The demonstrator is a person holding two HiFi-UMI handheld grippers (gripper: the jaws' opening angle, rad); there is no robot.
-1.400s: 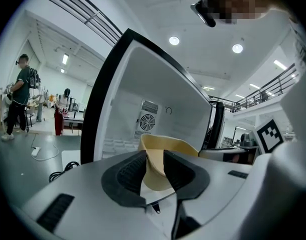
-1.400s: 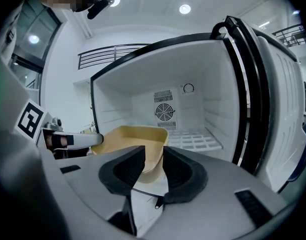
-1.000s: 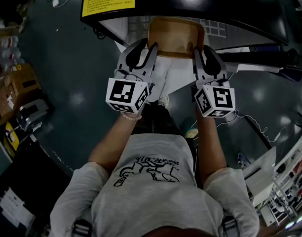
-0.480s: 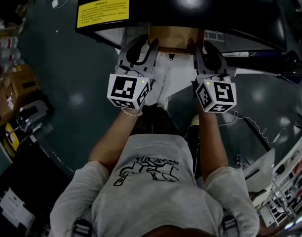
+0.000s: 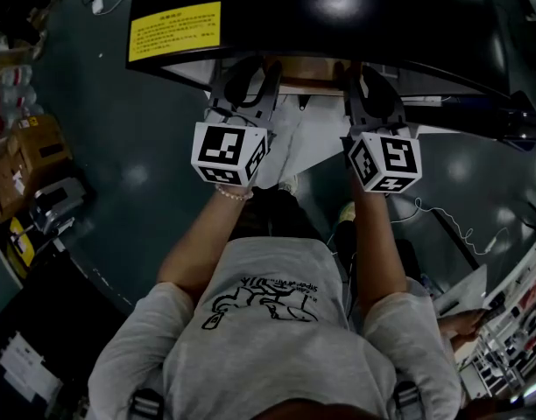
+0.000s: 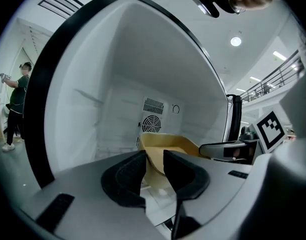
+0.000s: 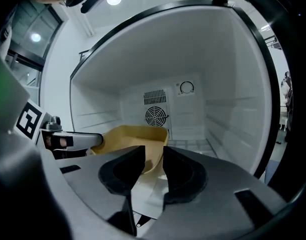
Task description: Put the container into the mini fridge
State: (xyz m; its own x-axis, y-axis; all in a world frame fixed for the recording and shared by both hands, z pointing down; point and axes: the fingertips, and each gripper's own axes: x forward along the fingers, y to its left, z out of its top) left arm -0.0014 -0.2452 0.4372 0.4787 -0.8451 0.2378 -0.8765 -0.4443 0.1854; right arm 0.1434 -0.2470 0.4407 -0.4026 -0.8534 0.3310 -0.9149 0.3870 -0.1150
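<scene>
Tan shallow container (image 6: 173,145), opposite rims pinched by the left gripper (image 6: 154,160) and right gripper (image 7: 154,157), was inside the white-lined mini fridge (image 7: 228,109); setting it down and releasing seemed next.

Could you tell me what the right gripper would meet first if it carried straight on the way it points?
Nothing stands before the right gripper and the container it grips; the way looks free up to the fridge's back wall, though the floor may come first.

In the head view the mini fridge (image 5: 338,16) hides most of the container (image 5: 310,68).
</scene>
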